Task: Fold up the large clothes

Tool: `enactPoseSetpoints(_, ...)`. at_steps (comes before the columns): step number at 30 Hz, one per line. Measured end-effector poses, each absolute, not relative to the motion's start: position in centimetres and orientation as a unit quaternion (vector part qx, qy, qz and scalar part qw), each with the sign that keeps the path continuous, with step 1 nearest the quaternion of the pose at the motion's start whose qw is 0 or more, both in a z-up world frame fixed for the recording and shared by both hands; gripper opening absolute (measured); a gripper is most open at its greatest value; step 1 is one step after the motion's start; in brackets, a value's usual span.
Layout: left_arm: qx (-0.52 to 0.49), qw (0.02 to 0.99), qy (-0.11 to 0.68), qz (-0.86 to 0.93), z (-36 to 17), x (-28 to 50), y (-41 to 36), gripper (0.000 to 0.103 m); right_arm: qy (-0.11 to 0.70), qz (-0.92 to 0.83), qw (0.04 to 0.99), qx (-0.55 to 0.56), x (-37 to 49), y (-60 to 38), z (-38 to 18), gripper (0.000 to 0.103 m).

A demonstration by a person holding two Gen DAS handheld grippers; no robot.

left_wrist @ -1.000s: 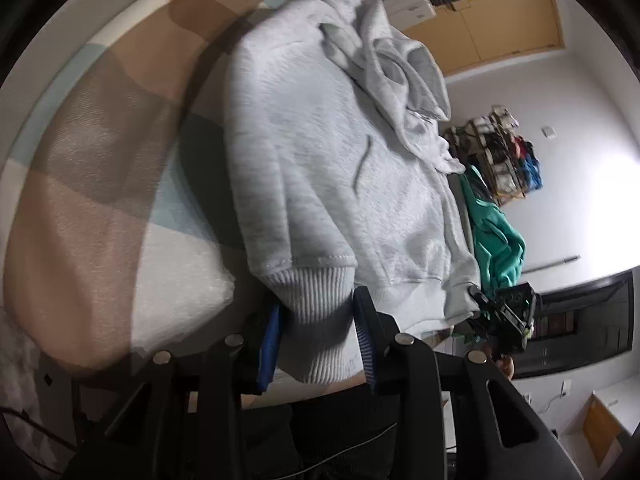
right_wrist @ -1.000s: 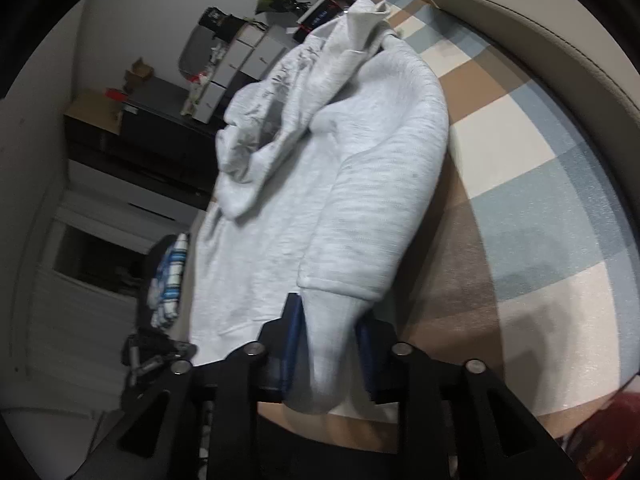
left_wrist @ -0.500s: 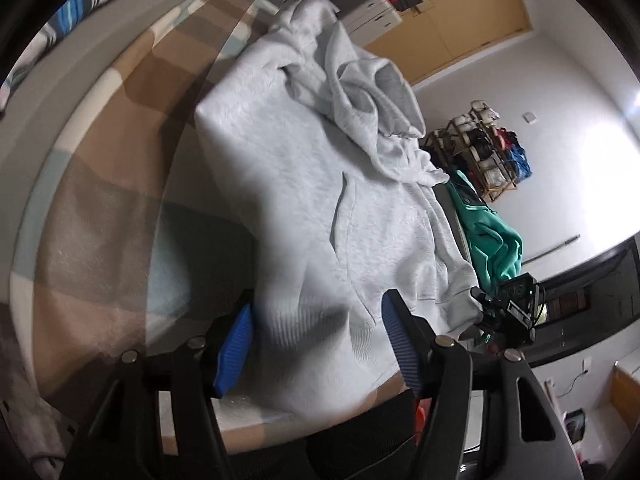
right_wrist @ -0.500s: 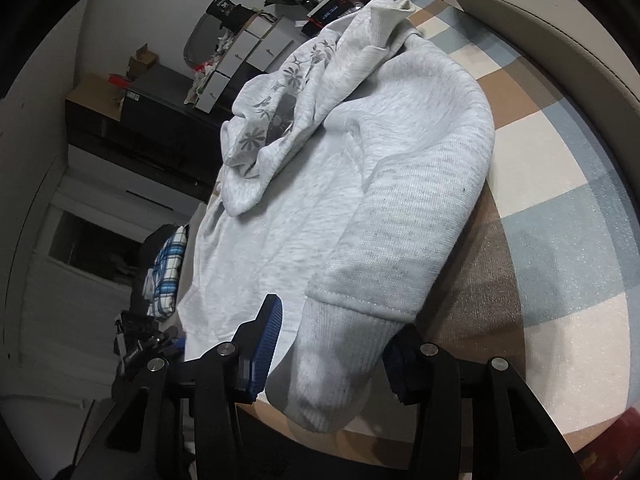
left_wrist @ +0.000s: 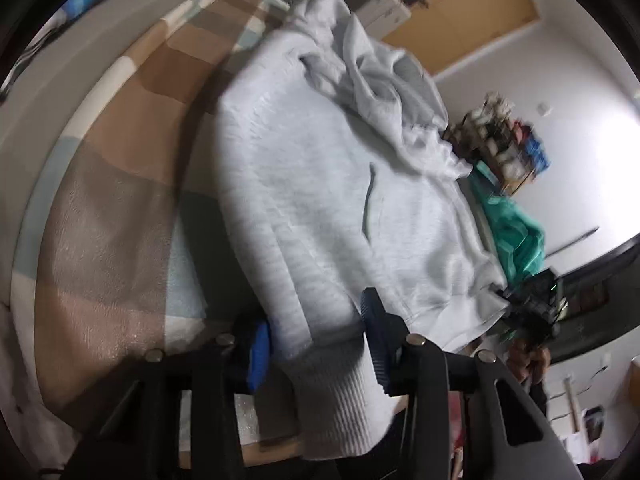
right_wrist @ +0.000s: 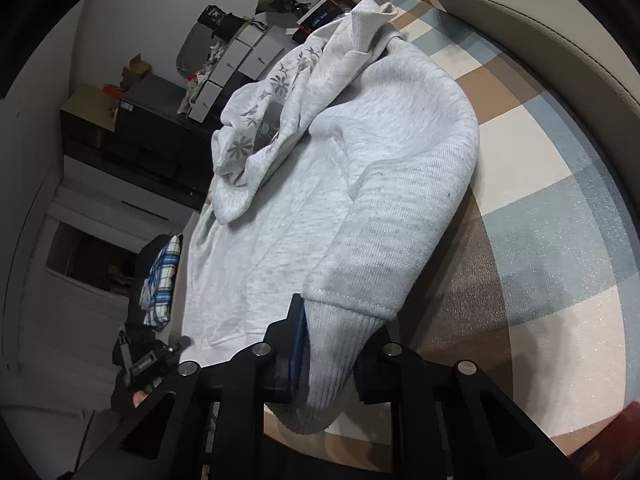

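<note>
A light grey hoodie (left_wrist: 320, 184) lies flat on a checked blanket, its hood (left_wrist: 392, 92) bunched at the far end. Both sleeves are folded in along the body. My left gripper (left_wrist: 316, 340) is closing, and its blue pads press on the ribbed cuff (left_wrist: 336, 384) of the near sleeve. In the right wrist view the hoodie (right_wrist: 280, 220) shows a flower-printed hood lining (right_wrist: 256, 136). There my right gripper (right_wrist: 332, 356) is closing too, its pads squeezing the other ribbed cuff (right_wrist: 332, 364). Each view shows the other gripper small, by the hem.
The blanket (left_wrist: 112, 200) (right_wrist: 560, 200) has tan, blue and white squares. A teal garment (left_wrist: 516, 232) lies beyond the hoodie's far side. A blue plaid cloth (right_wrist: 160, 284) lies past the hem. White drawers (right_wrist: 240, 60) and a cluttered rack (left_wrist: 504, 140) stand by the walls.
Both grippers opened wide around their cuffs half a second ago and have closed on them again. The left view has rolled slightly.
</note>
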State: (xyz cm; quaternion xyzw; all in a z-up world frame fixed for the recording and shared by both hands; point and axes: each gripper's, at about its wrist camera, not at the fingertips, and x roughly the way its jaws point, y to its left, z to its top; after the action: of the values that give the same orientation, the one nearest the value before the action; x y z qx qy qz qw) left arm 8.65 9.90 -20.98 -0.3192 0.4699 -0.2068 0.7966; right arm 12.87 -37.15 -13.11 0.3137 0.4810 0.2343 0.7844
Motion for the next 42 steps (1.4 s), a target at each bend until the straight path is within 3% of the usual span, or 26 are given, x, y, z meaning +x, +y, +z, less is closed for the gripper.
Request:
enactPoseSetpoints(3, -0.311, 0.796, 0.476, -0.206, -21.0, 8.0, 9.8, 0.022, 0.474, 0.228, 0.791, 0.314, 12.4, -37.4, -12.6, 0.014)
enactPoseSetpoints(6, -0.304, 0.792, 0.487, -0.208, -20.8, 7.6, 9.6, 0.020, 0.469, 0.223, 0.801, 0.298, 11.3, -37.5, -12.4, 0.013)
enactPoseSetpoints(19, -0.336, 0.752, 0.490, -0.286, -19.6, 4.8, 11.7, 0.020, 0.465, 0.199, 0.813, 0.288, 5.1, -39.1, -12.0, 0.011)
enactPoseSetpoints(26, -0.349, 0.750, 0.449, -0.338, -16.2, 4.0, 12.5, 0.020, 0.430, 0.262, 0.819, 0.276, 2.0, -38.0, -7.0, 0.011)
enactPoseSetpoints(35, -0.368, 0.761, 0.409, -0.345, -9.2, 14.6, 12.4, 0.017, 0.321, 0.312, 0.819, 0.359, 11.2, -38.7, -0.1, 0.011)
enactPoseSetpoints(42, -0.422, 0.763, 0.380, -0.308, -5.0, 24.7, 16.8, 0.017, 0.332, 0.272, 0.817, 0.386, 22.7, -40.1, 2.8, 0.011)
